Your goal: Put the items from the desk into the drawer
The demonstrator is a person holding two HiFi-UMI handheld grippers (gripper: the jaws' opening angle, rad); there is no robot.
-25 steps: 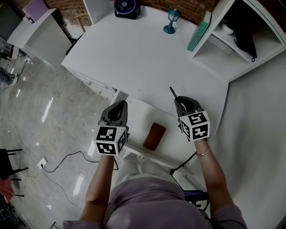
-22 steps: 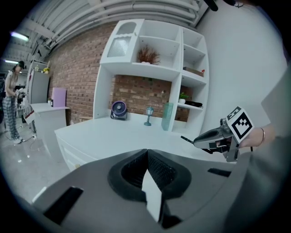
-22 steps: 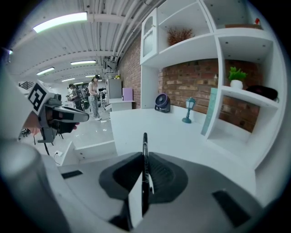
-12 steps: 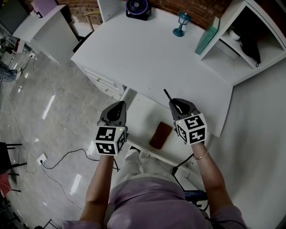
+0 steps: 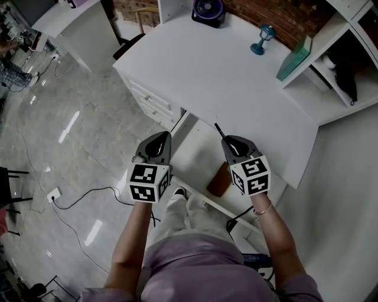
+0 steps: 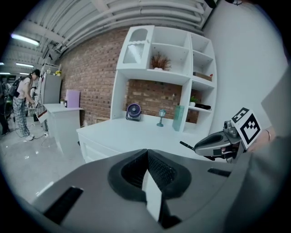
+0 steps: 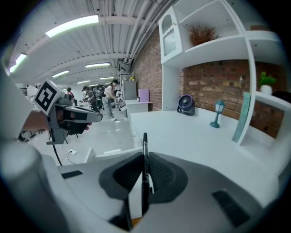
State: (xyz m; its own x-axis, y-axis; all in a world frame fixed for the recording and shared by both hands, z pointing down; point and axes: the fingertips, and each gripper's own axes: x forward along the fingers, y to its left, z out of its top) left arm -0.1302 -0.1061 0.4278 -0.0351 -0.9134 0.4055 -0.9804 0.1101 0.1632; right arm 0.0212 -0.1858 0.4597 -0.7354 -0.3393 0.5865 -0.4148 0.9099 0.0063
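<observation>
A thin black pen (image 7: 144, 144) is clamped between the closed jaws of the right hand-held gripper (image 7: 144, 160). It is seen standing straight up out of the pads, and a small white mark is carried on its shaft close to the jaws. In the head view the pen is held above the open white drawer (image 5: 198, 150), with its free end pointed toward the white table (image 5: 195, 71). A flat brown item (image 5: 220, 177) is seen lying in the drawer, partly covered by the marker cube of the right hand-held gripper. The left hand-held gripper (image 5: 160, 138) is held at the left side of the drawer, level with the right one. Its jaws are pressed together and nothing is gripped between them. On the far part of the table a dark fan (image 5: 208, 10), a small teal lamp (image 5: 261, 41) and an upright teal book (image 5: 293, 58) are set, all well apart from the pen and the drawer.
</observation>
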